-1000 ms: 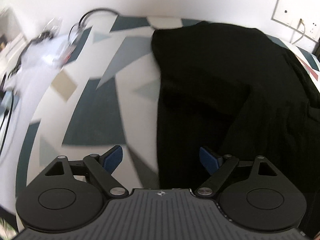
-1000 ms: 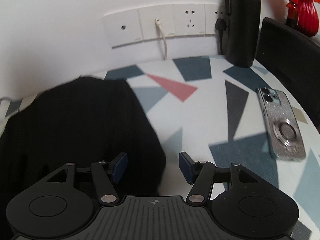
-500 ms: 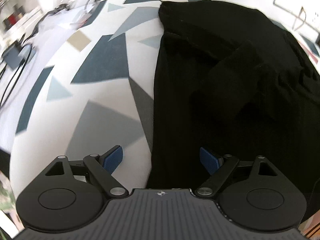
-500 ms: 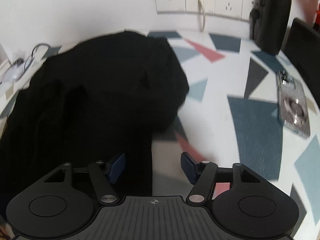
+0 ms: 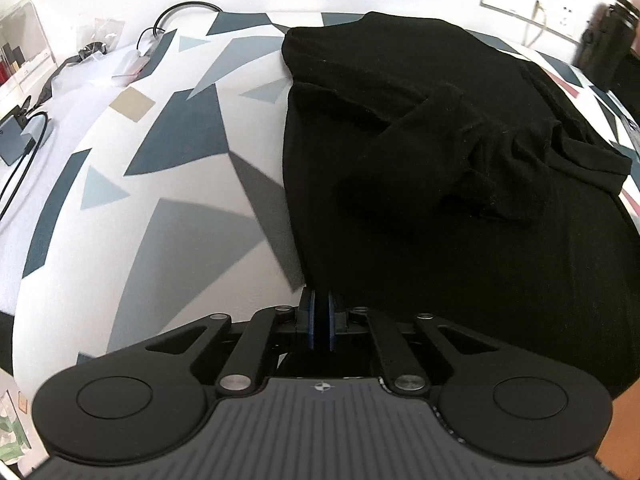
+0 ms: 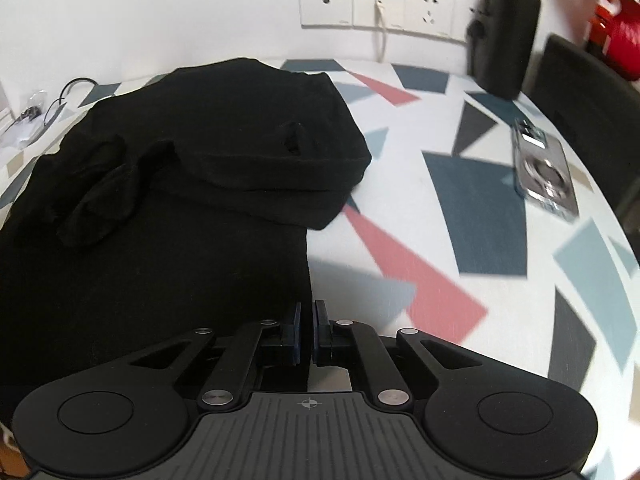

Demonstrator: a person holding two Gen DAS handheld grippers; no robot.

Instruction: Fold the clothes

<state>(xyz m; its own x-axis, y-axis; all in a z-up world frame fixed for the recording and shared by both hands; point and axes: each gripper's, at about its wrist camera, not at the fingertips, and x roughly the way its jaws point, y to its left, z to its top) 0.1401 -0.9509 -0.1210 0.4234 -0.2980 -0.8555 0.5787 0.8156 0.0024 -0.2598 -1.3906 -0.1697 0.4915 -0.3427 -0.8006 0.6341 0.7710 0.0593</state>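
A black long-sleeved garment (image 5: 420,152) lies spread on the patterned table, its sleeves folded in across the body; it also shows in the right wrist view (image 6: 180,184). My left gripper (image 5: 320,320) is shut on the garment's near left hem corner. My right gripper (image 6: 306,332) is shut on the near right hem corner, its blue pads almost touching over the cloth edge.
The table (image 5: 160,200) has a white cloth with blue, grey and red shapes. A phone (image 6: 544,168) and a black bottle (image 6: 508,28) sit at the right. Cables and a plastic bag (image 5: 100,64) lie at the far left. Wall sockets (image 6: 380,4) are behind.
Both grippers were open and have moved back toward the near edge of the table. They have closed on the garment's two near hem corners.
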